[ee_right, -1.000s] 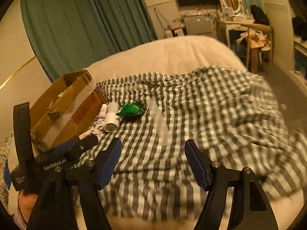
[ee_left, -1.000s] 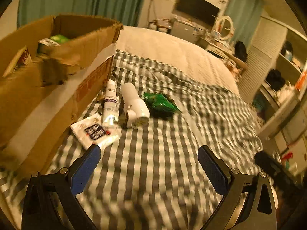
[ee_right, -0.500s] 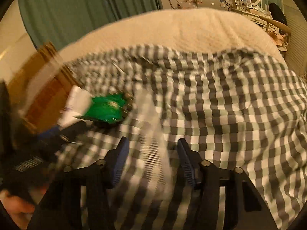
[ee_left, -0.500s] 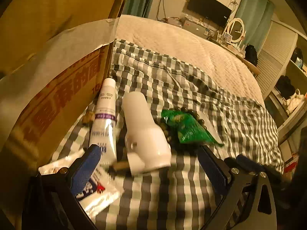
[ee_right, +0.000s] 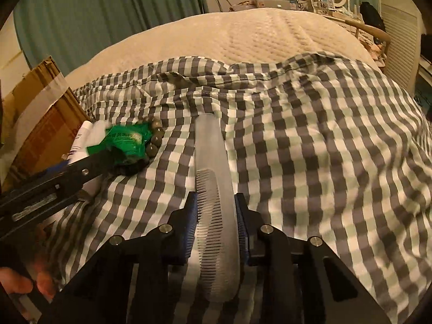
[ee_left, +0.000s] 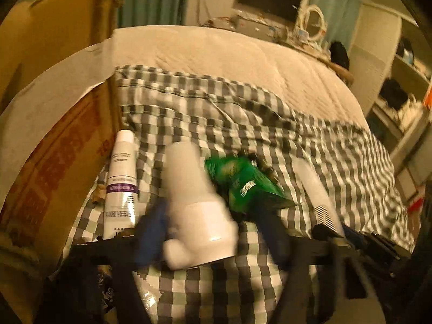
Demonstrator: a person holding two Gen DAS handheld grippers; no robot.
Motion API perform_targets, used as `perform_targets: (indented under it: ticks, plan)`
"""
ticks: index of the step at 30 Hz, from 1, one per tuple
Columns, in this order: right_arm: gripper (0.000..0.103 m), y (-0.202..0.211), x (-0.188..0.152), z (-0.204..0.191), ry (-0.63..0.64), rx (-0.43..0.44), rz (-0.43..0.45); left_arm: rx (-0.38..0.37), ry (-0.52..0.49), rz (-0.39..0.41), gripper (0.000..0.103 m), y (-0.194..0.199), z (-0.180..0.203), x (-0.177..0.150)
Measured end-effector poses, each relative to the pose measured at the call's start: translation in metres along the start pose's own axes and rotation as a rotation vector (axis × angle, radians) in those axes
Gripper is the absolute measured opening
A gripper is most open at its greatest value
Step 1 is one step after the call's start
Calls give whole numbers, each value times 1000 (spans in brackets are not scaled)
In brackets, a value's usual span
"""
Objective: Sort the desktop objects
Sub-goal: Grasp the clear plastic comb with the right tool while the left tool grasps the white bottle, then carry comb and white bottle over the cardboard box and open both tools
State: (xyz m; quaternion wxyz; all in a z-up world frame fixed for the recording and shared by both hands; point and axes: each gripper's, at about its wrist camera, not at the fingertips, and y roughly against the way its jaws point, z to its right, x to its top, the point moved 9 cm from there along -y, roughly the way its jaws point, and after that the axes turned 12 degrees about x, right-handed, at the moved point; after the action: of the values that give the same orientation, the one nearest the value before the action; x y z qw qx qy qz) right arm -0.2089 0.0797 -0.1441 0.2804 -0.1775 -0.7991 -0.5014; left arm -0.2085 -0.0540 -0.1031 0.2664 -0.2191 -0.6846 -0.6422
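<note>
Right gripper (ee_right: pixel 214 216) had its blue pads pressed against both sides of a translucent comb case (ee_right: pixel 216 189) lying on the checked cloth (ee_right: pixel 324 148). Left gripper (ee_left: pixel 213 232) straddled the white bottle (ee_left: pixel 197 205) with its jaws apart, though blur hid any contact. Only the left view showed the white tube (ee_left: pixel 121 186) just beside the cardboard box (ee_left: pixel 54 135), whose inside was hidden. Right of the green packet (ee_right: pixel 124 140) and beads (ee_right: pixel 155 141), bare cloth ran to the bed's edge.
</note>
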Motion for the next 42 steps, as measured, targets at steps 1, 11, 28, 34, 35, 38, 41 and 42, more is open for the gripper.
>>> perform_targets:
  ticks: [1, 11, 28, 34, 35, 38, 41, 42]
  plan:
    - [25, 2, -2, 0, -7, 7, -1, 16, -30, -7, 50, -2, 2, -2]
    - [25, 15, -14, -4, -75, 32, -3, -22, -13, -28, 50, 7, 0, -9]
    - [25, 125, -17, -27, 30, -146, -23, -186, 2, 4, 49, 102, 5, -37]
    - [25, 157, -18, -46, 48, -157, -21, -224, -60, 19, 49, 138, 12, -63]
    - [25, 163, -16, -53, 55, -158, -15, -235, -53, 22, 49, 147, 10, -65]
    - [25, 178, -7, -73, 75, -138, 12, -254, -20, 61, 49, 172, 2, -55]
    - [25, 189, 12, -105, 91, -87, 46, -256, 11, 130, 49, 202, -17, -31]
    - [25, 191, 19, -116, 107, -73, 50, -245, 13, 169, 49, 215, -27, -16]
